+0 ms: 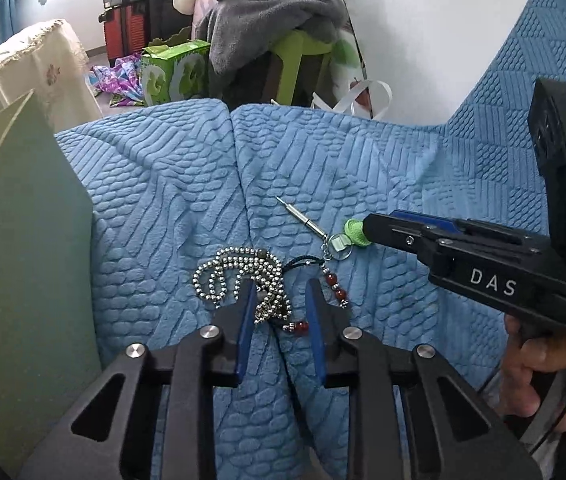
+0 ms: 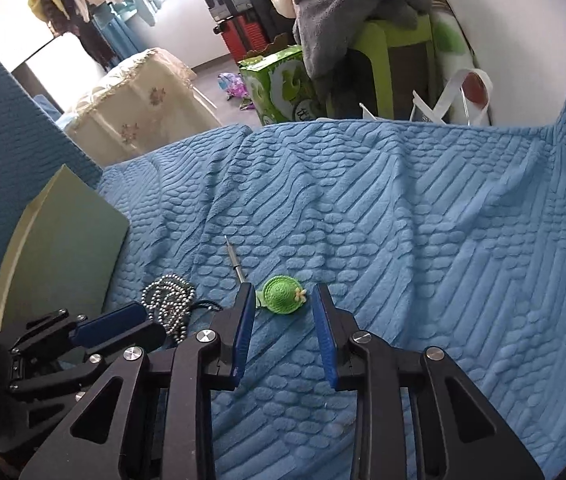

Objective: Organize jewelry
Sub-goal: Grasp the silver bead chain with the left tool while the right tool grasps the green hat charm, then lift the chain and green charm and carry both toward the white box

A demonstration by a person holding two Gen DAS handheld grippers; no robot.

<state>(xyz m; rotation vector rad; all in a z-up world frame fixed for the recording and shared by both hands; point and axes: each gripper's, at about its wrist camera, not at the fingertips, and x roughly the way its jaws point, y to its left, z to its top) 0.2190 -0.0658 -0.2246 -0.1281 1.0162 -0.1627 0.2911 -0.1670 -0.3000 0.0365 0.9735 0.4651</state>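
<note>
A silver bead chain (image 1: 239, 276) lies piled on the blue textured cover (image 1: 163, 200), beside a black cord with red beads (image 1: 333, 284). My left gripper (image 1: 281, 286) is open, its fingers straddling the chain pile and low over it. A small green crocheted hat charm (image 2: 283, 294) on a keyring with a thin metal screwdriver (image 1: 303, 218) lies to the right. My right gripper (image 2: 283, 292) is open around the green hat; it shows in the left wrist view (image 1: 367, 228) touching the hat (image 1: 357, 232). The chain also shows in the right wrist view (image 2: 171, 304).
A pale green open box or card (image 1: 23, 260) stands at the left on the cover. Beyond the cover's far edge are a green carton (image 1: 175, 72), a green stool (image 1: 303, 52) under grey clothes, suitcases and a white bag (image 2: 463, 96).
</note>
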